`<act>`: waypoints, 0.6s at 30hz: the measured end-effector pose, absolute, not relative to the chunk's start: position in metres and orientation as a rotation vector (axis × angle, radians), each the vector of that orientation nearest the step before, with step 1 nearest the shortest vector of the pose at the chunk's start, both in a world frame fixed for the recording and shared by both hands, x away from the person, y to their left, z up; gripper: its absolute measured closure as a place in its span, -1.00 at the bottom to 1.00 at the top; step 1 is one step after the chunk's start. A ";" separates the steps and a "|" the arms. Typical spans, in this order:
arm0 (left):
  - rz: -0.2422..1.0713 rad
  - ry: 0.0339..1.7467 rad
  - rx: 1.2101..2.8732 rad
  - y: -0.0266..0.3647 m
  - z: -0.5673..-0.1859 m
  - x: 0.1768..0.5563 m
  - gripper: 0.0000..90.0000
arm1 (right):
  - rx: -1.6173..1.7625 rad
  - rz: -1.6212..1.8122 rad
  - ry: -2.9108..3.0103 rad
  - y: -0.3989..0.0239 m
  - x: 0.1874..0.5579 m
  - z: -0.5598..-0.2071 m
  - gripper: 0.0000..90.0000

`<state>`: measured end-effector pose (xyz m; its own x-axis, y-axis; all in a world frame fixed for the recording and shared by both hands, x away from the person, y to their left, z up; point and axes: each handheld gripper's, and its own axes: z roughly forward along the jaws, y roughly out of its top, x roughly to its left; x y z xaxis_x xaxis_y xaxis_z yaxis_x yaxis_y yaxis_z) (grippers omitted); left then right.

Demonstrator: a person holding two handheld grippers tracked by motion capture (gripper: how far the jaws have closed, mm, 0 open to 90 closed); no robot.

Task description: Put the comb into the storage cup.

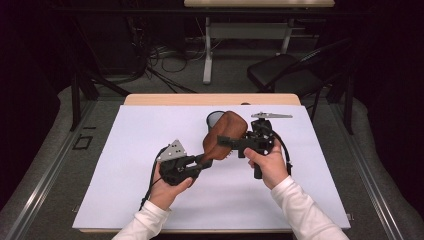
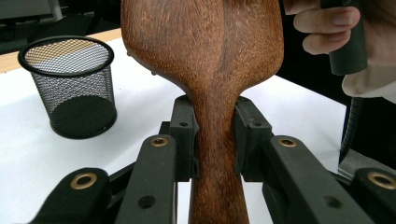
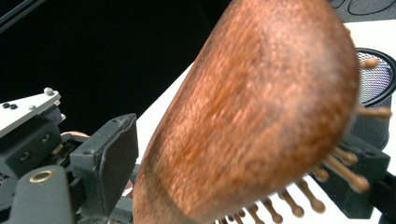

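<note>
A: Two claws were on one wooden hairbrush (image 1: 224, 134), which was held in the air above the tabletop (image 1: 125, 165), just this side of the mesh cup (image 1: 214, 118). The left claw (image 2: 215, 135) was pressed together on the brush's handle, a pad on each side of the neck just below the head.

B: And the right claw (image 1: 226, 141)?

A: It reached in from the far side of the brush from the left claw. In the right gripper view one pad (image 3: 114, 158) stood off the smooth wooden back with a gap between, and the other sat on the bristle side, near the pins. So its jaws were spread around the head, not yet pinching it.

B: Which step would that have been?

A: Likely a handover, or a steadying of the brush before it went handle-first into the mesh cup. The head lay between the right claw's pads, tilted away from the left claw.

B: What did the next move call for?

A: Probably closing the right claw on the head before the left let go, then turning the brush towards the mesh cup's open mouth.
</note>
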<state>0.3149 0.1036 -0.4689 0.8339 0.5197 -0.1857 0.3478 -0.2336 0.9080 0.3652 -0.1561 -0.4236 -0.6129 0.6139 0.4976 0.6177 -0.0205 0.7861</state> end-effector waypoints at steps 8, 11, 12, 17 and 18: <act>0.176 0.649 1.854 0.100 -0.471 0.314 0.60 | -1.377 -1.764 -2.178 -0.156 0.367 -0.425 -0.68; 0.176 0.647 1.857 0.099 -0.472 0.313 0.60 | -1.373 -1.764 -2.175 -0.155 0.368 -0.425 -0.68; 0.177 0.645 1.857 0.099 -0.472 0.313 0.60 | -1.371 -1.765 -2.174 -0.155 0.368 -0.426 -0.68; 0.177 0.645 1.856 0.099 -0.472 0.313 0.60 | -1.367 -1.762 -2.169 -0.155 0.368 -0.426 -0.68; 0.176 0.645 1.854 0.098 -0.472 0.313 0.60 | -1.367 -1.760 -2.164 -0.155 0.368 -0.426 -0.68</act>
